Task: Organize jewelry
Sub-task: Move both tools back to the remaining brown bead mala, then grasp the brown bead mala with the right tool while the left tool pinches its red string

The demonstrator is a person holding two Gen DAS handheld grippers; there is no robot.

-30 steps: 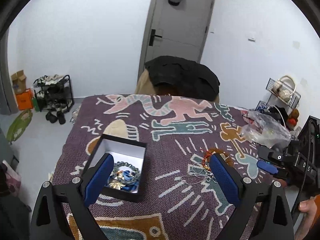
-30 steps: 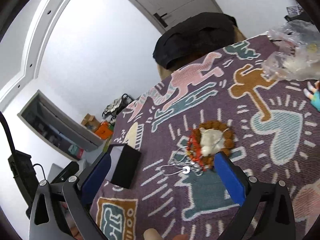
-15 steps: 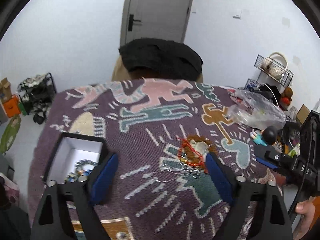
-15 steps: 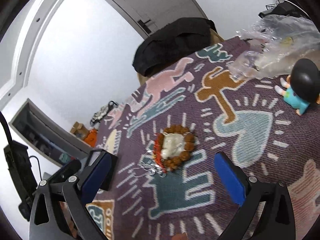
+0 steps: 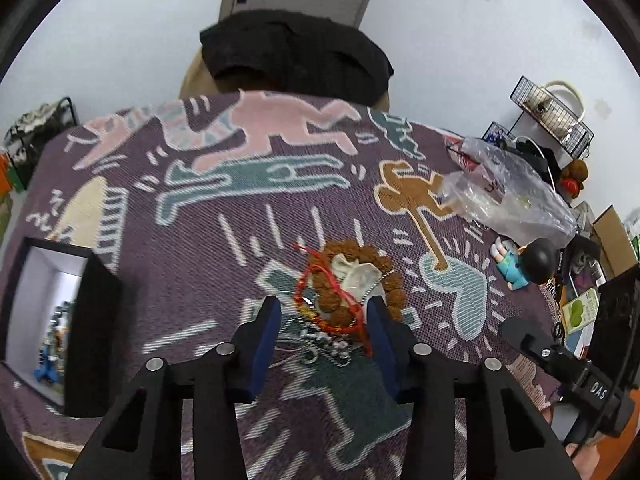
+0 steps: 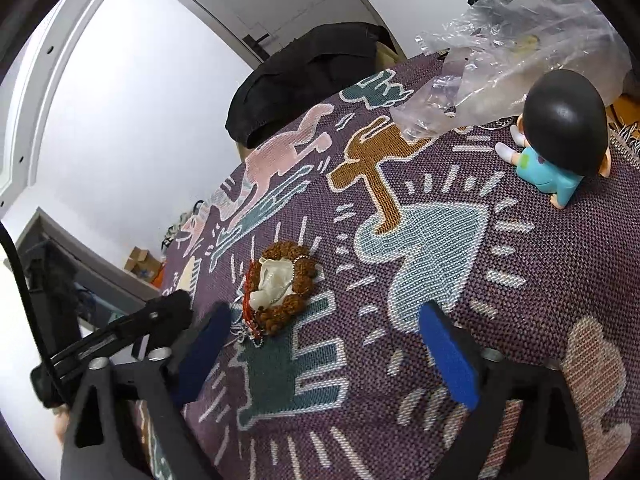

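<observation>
At the far left of the left wrist view sits the box (image 5: 52,312), open, with beads and blue pieces inside; the right wrist view does not show it. The jewelry pile (image 5: 344,292), brown beads ringing a pale pendant with red cord and a silver chain, lies mid-desk (image 5: 200,240) on the patterned cloth. The left gripper (image 5: 323,322) straddles the pile's near edge: its jaws have just been closing, with cord and chain between them, though whether the pads already press on anything is hard to tell. The right wrist view shows the right gripper (image 6: 324,322) with jaws released, also narrowing lately, over bare cloth just right of the pile (image 6: 280,290). Further right lie a doll (image 6: 560,140) and a plastic bag (image 6: 520,48). A second ago the box lay between the left jaws; now it is off to the side.
</observation>
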